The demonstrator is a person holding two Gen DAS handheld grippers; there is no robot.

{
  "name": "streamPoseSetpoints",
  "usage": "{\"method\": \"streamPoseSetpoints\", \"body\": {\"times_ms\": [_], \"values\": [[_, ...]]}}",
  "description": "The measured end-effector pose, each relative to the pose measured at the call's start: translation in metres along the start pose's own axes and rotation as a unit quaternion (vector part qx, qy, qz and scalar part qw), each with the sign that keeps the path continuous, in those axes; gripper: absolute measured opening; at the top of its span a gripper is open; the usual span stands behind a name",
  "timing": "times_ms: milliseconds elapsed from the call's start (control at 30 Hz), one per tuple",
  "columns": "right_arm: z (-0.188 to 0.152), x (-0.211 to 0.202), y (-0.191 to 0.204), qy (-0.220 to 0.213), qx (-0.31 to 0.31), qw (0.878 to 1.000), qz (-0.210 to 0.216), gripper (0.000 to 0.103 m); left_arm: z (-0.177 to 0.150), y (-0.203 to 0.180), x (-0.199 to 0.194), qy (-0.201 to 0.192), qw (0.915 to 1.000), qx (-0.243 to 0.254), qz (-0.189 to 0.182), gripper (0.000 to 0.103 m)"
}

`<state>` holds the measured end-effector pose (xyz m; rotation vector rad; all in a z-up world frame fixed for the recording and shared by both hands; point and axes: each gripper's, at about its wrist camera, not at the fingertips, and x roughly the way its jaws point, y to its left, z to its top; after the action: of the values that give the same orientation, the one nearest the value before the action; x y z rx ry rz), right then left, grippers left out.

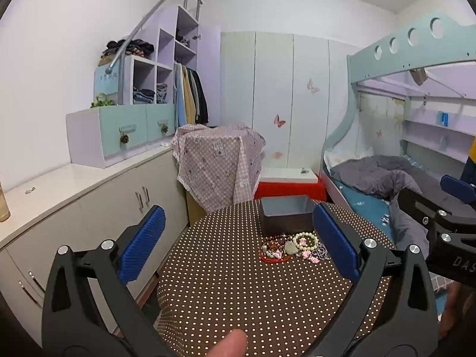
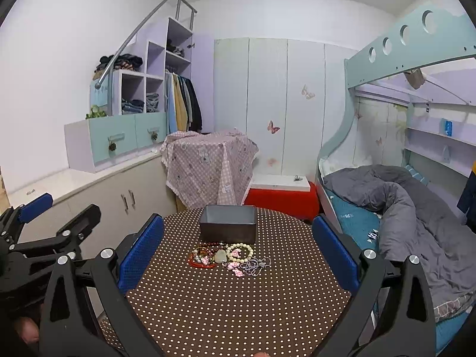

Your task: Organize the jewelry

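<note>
A pile of jewelry (image 2: 229, 257) lies on a round table with a brown dotted cloth (image 2: 238, 303): a cream bead bracelet (image 2: 239, 252), red strands (image 2: 200, 263), pink charms and a silver chain (image 2: 257, 264). A dark open box (image 2: 228, 223) stands just behind it. The pile (image 1: 293, 248) and box (image 1: 286, 214) also show in the left wrist view. My left gripper (image 1: 238, 244) is open and empty, above the table short of the pile. My right gripper (image 2: 236, 250) is open and empty, also short of the pile.
Low white cabinets (image 2: 104, 196) run along the left. A cloth-covered stand (image 2: 208, 166) and a red stool (image 2: 282, 197) sit behind the table. A bunk bed with a grey duvet (image 2: 410, 202) is at the right. The right gripper shows at the left wrist view's right edge (image 1: 446, 223).
</note>
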<state>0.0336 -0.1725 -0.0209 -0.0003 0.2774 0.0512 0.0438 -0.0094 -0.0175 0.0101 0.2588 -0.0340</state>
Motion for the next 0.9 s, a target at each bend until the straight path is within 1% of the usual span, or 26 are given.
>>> {"method": "streamPoseSetpoints", "body": {"times_ms": [133,233,267,367,433,500,633,800,900], "values": [[-0.003,0.016,-0.005,0.012,-0.002,1.000,0.001,0.096,-0.007,-0.001,0.017,0.011,0.9999,-0.002,-0.001,0.097],[-0.008,0.037,-0.013,0.032,-0.004,0.999,-0.003,0.096,-0.014,-0.001,0.038,0.030,0.9995,-0.002,-0.001,0.097],[-0.011,0.044,-0.017,0.041,-0.003,0.999,-0.008,0.096,-0.017,-0.001,0.045,0.039,0.9992,-0.001,-0.002,0.097],[-0.027,0.072,-0.035,0.082,0.010,0.996,-0.017,0.096,-0.033,-0.001,0.076,0.085,0.9964,0.004,-0.003,0.097],[-0.042,0.094,-0.047,0.115,0.018,0.993,-0.022,0.096,-0.045,-0.002,0.097,0.115,0.9933,0.004,-0.005,0.097],[-0.055,0.111,-0.054,0.143,0.025,0.989,-0.020,0.096,-0.058,-0.004,0.122,0.151,0.9885,0.006,-0.009,0.097],[-0.081,0.140,-0.061,0.197,0.031,0.980,-0.014,0.096,-0.075,-0.009,0.160,0.196,0.9804,0.012,-0.010,0.097],[-0.095,0.167,-0.067,0.238,0.044,0.970,-0.006,0.096,-0.085,-0.009,0.207,0.243,0.9696,0.023,-0.009,0.097],[-0.098,0.179,-0.069,0.256,0.049,0.965,-0.002,0.096,-0.095,-0.014,0.237,0.277,0.9605,0.028,-0.007,0.097]]}}
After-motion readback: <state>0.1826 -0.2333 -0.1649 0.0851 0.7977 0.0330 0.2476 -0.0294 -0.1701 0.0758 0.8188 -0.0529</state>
